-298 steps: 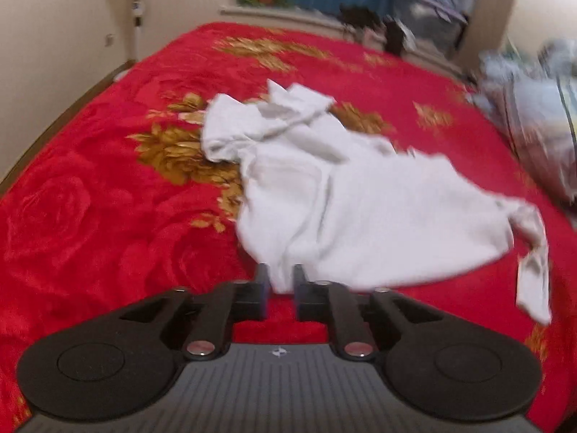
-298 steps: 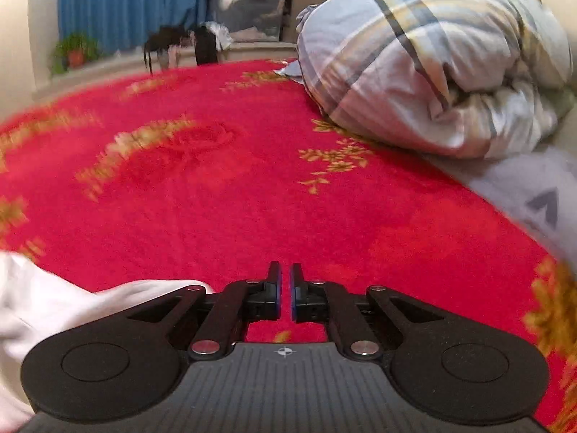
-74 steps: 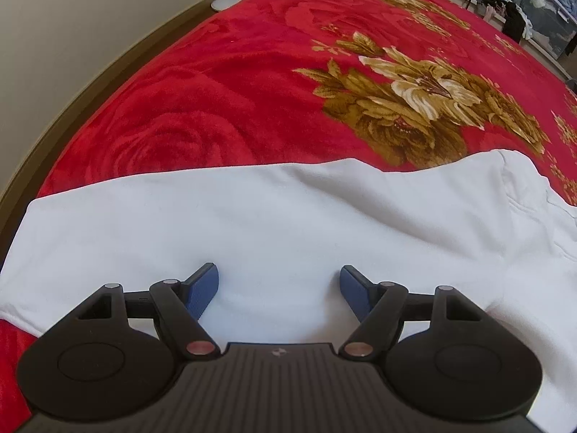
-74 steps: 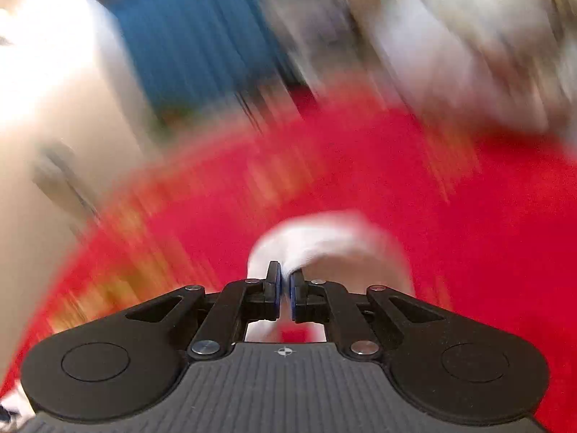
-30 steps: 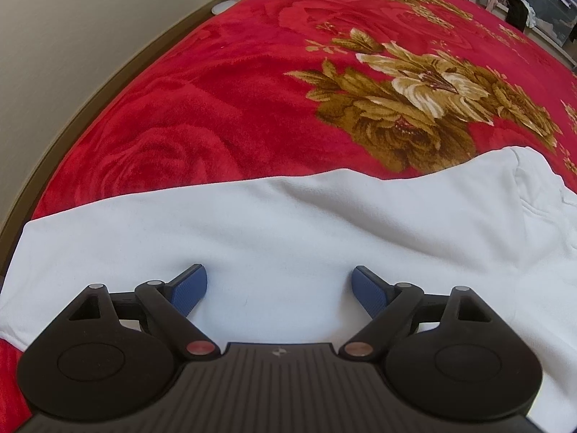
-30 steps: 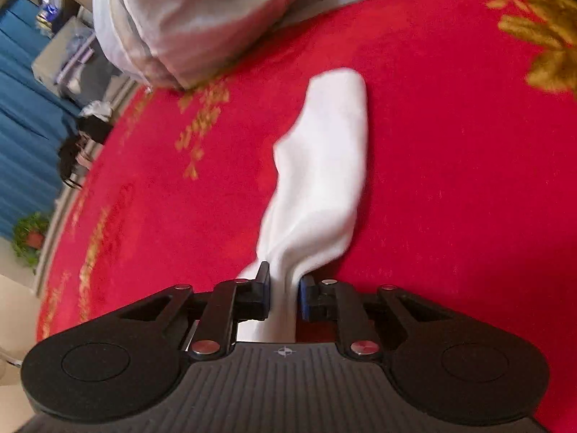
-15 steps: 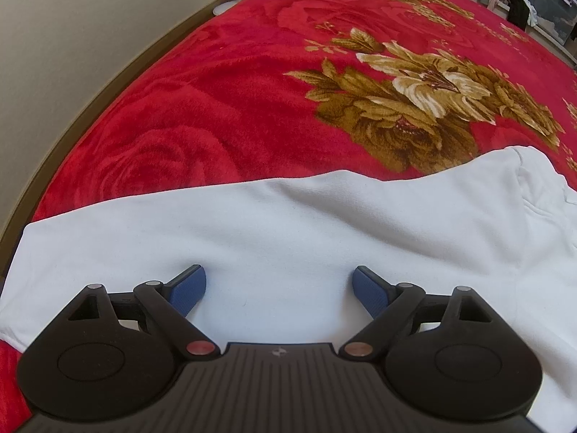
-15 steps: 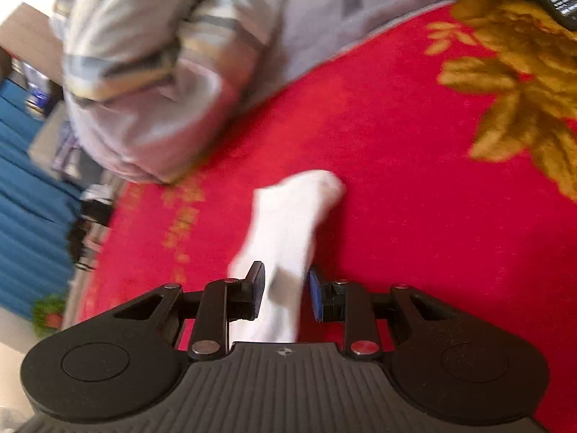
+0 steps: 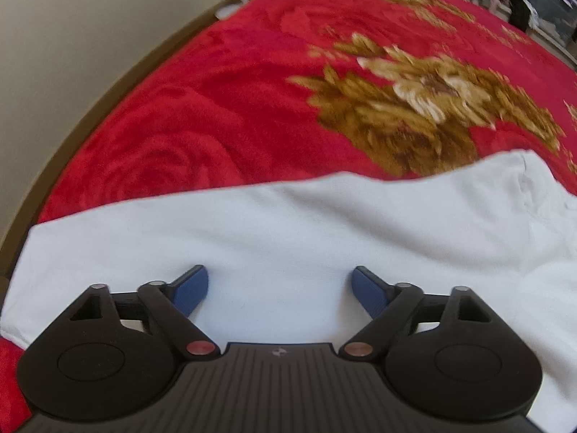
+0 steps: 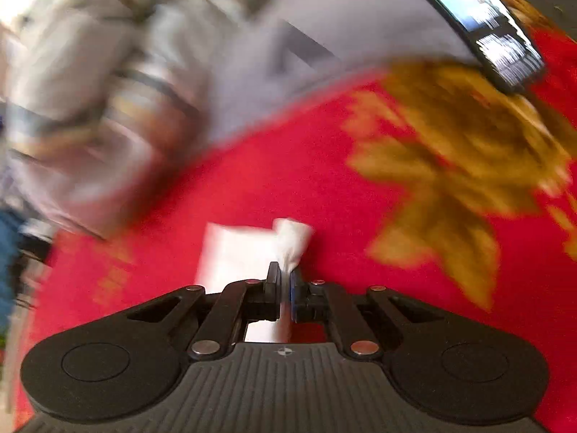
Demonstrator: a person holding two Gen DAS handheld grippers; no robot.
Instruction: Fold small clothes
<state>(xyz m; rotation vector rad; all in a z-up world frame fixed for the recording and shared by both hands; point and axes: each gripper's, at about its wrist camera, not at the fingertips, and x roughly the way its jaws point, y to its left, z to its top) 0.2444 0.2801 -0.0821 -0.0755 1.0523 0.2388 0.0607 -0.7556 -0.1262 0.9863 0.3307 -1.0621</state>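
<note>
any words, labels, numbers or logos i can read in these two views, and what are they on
No readable words or numbers in either view.
Left gripper body: a small round crosshair mark, a symbol, no letters.
Right gripper body: the same small mark.
Phone on the red blanket: bright lines of screen text, too blurred to read.
Grey fabric beside it: a dark angular shape, blurred; I cannot tell whether it is a letter.
White garment: no print visible.

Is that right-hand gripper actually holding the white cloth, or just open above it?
Holding it. The right gripper is shut on the white cloth: the jaws are nearly together, with a pinched tuft of cloth sticking out between them.
</note>
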